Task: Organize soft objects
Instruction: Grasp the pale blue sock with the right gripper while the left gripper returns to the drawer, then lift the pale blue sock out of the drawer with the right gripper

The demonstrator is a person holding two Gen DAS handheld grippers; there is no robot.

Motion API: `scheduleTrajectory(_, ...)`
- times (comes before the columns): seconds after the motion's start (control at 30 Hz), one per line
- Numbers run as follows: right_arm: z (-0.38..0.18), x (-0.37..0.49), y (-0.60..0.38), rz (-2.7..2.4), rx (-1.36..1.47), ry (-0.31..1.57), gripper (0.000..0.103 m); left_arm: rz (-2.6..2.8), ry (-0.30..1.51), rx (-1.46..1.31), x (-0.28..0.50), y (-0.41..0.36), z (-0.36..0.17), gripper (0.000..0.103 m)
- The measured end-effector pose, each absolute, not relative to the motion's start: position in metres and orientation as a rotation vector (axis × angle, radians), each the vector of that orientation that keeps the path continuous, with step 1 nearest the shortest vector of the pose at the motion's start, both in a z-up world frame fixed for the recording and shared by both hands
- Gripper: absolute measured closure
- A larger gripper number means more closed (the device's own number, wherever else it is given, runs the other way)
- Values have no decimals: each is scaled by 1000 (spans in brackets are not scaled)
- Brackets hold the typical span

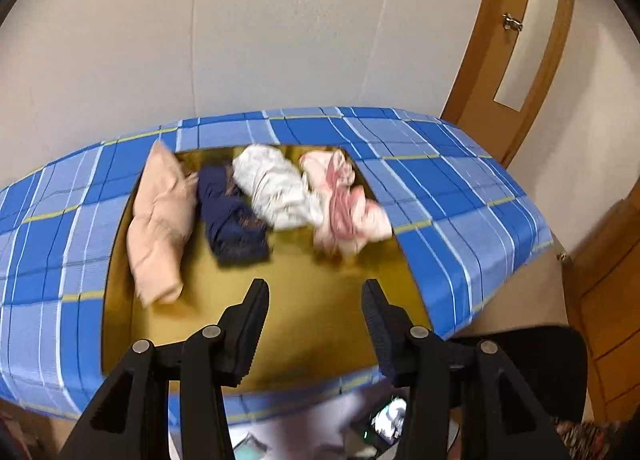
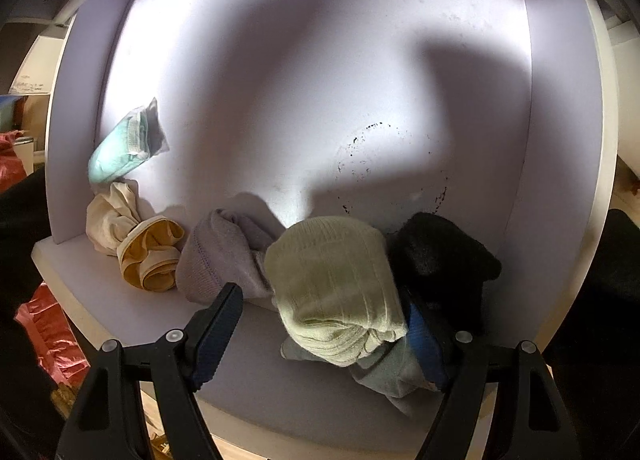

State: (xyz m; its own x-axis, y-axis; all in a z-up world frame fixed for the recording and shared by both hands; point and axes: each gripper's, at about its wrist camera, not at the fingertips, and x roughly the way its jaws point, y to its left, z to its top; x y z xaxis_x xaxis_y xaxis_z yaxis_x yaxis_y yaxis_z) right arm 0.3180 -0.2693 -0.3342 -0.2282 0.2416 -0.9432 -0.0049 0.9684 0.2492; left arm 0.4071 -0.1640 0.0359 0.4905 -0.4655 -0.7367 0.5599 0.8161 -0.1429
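Beyond empty, parted left tongs [image 1: 316,292]: rolled clothes [image 1: 256,199]; right tongs [image 2: 320,312] wide, unclamped.

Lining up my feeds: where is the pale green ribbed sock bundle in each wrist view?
Left wrist: not in view.
Right wrist: pale green ribbed sock bundle, lower centre, left of the black bundle.
Shared: probably the white bin, blurred along the left view's bottom edge.
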Motion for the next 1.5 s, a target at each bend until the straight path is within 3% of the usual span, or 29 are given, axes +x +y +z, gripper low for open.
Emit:
scheduleTrajectory(0.23, -331, 315, -273, 231, 178, 1775, 23, -619, 900, 100, 365, -123, -2, 45)
scheduleTrajectory(0.7, -303, 320, -310, 174, 312, 1714, 23, -300, 1447, -30, 357, -61, -203, 45)
scheduleTrajectory(0.8, -299, 315, -313, 185, 294, 1741, 18, -251, 1484, -60, 355, -54, -217, 45)
scheduleTrajectory(0.97, -314, 302, -301, 231, 196, 1884, 19, -212, 1502, -92, 355, -45, -218, 45)
scheduleTrajectory(1.17, -345, 296, -294, 183, 69, 2045, 27, -223, 1485, -137, 360, -41, -215, 45)
scheduleTrajectory(1.23, -359, 298, -294, 160, 67, 2059, 35, -229, 1486, -135, 361, -43, -216, 45)
scheduleTrajectory(1.33, -364, 305, -284, 177, 78, 2029, 38, -225, 1498, -131, 361, -44, -219, 45)
scheduleTrajectory(1.5, -327, 340, -262, 302, 153, 1785, 40, -210, 1515, -144, 364, -44, -227, 45)
